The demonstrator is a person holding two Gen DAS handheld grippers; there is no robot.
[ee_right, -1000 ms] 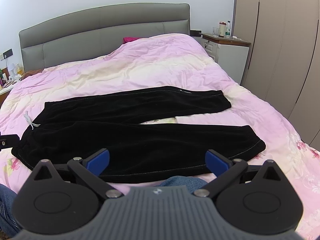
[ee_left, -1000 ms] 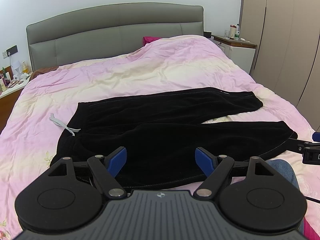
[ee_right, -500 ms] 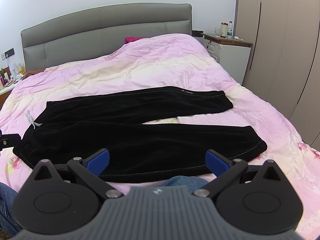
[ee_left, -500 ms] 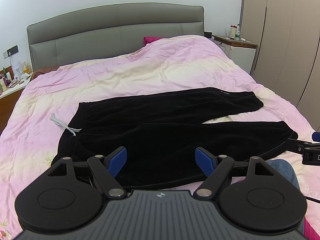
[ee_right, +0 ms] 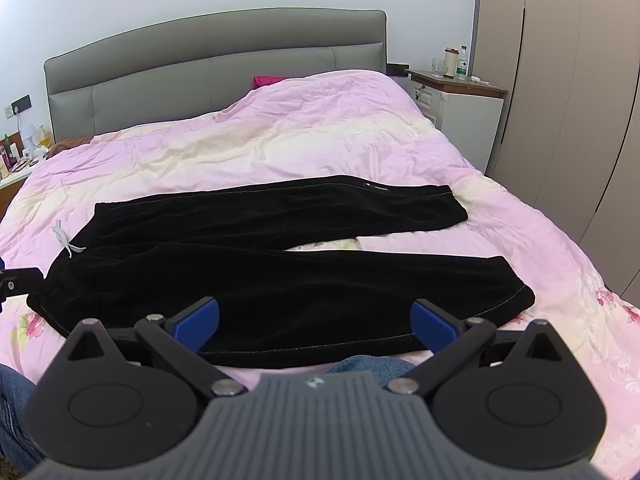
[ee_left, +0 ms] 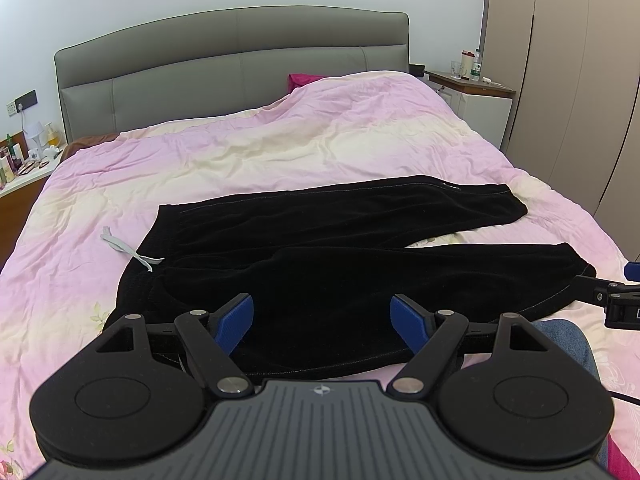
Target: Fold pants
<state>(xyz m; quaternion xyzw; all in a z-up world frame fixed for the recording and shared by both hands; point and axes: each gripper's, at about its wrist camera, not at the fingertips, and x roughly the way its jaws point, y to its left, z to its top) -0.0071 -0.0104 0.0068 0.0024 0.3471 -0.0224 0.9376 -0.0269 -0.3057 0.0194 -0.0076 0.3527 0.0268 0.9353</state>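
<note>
Garment: black velvety long pants (ee_left: 340, 264) lie spread flat across the near half of a bed with a pink-and-cream quilted cover (ee_left: 280, 152), waistband toward the left, both legs running to the right.
Legs: the two legs lie apart in a narrow V, a wedge of quilt showing between them near the cuffs; neither is laid over the other.
Drawstring: a pale grey cord (ee_left: 128, 248) trails from the waistband onto the quilt.
Left hand-held gripper (ee_left: 322, 320): blue pads spread wide, nothing between them, hovering over the near edge of the pants toward the waist end.
Right hand-held gripper (ee_right: 316, 320): also spread wide and empty, hovering over the near leg's lower hem edge.
Progress: judged from the layout, folding has not begun; the pants are only laid out.
Left to do: probably bring one leg onto the other, then fold the length into a compact stack.
Surroundings: grey padded headboard (ee_left: 232, 68) behind.
</note>
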